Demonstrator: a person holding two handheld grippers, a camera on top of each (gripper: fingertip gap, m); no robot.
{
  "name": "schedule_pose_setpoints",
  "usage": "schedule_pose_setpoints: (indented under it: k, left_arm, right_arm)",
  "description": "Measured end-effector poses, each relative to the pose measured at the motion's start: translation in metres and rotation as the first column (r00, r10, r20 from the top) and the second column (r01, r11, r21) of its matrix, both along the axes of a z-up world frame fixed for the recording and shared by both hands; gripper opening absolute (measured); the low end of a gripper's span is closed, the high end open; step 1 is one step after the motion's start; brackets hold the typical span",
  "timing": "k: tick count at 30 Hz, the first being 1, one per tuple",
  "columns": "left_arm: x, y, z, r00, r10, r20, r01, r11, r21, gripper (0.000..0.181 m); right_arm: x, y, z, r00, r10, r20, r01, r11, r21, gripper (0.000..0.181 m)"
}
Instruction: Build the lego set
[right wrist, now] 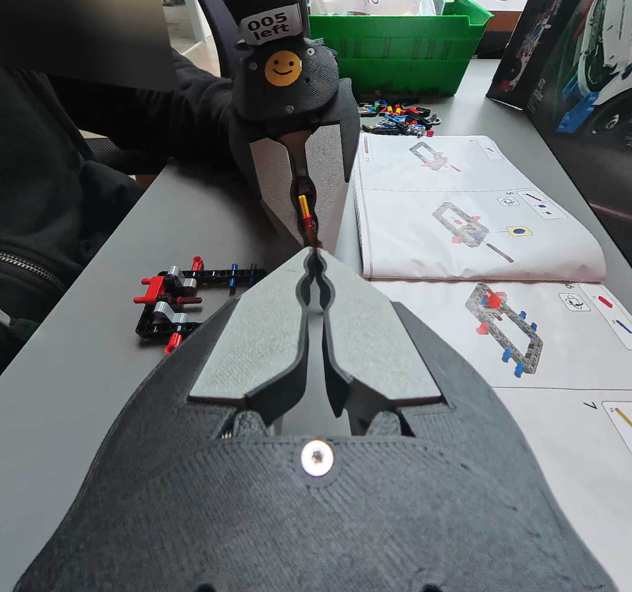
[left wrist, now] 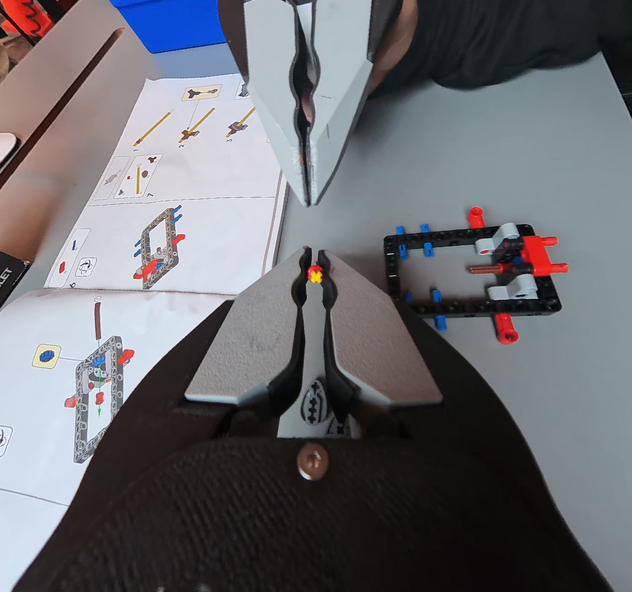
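**Axle pinched between both grippers**

The yellow axle (right wrist: 305,215) with its red bush (left wrist: 315,273) sits pinched in the left gripper (left wrist: 315,257) jaws. The right gripper (right wrist: 313,250) jaws look pressed together, perhaps on the axle's tip. The black studded frame (left wrist: 472,269) lies on the grey worktop (left wrist: 478,151) beside the manual (right wrist: 478,206).

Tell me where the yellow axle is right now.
The yellow axle is clamped between the left gripper's fingers with a red bush on it, held above the table just off the instruction booklet's edge, its tip pointing at the shut right gripper.
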State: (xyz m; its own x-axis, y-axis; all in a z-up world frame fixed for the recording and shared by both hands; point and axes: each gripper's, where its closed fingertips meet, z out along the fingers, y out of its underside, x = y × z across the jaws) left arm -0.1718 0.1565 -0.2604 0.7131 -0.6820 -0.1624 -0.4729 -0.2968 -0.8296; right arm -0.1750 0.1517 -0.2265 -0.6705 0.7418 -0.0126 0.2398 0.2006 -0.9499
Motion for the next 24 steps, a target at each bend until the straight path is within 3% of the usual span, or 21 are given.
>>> schedule_pose_setpoints:
  k: [14, 24]
  left_arm:
    - [-0.009, 0.005, 0.006, 0.999, 0.047, -0.012, -0.046, 0.998, 0.050, 0.001]
    - [-0.024, 0.014, 0.019, 0.984, 0.133, 0.118, -0.141, 0.988, 0.057, 0.008]
  right_arm:
    - [0.001, -0.006, -0.005, 1.000, 0.014, 0.010, -0.014, 0.999, 0.032, 0.000]
    - [-0.008, 0.026, 0.007, 0.987, -0.147, -0.068, 0.149, 0.988, 0.027, 0.000]
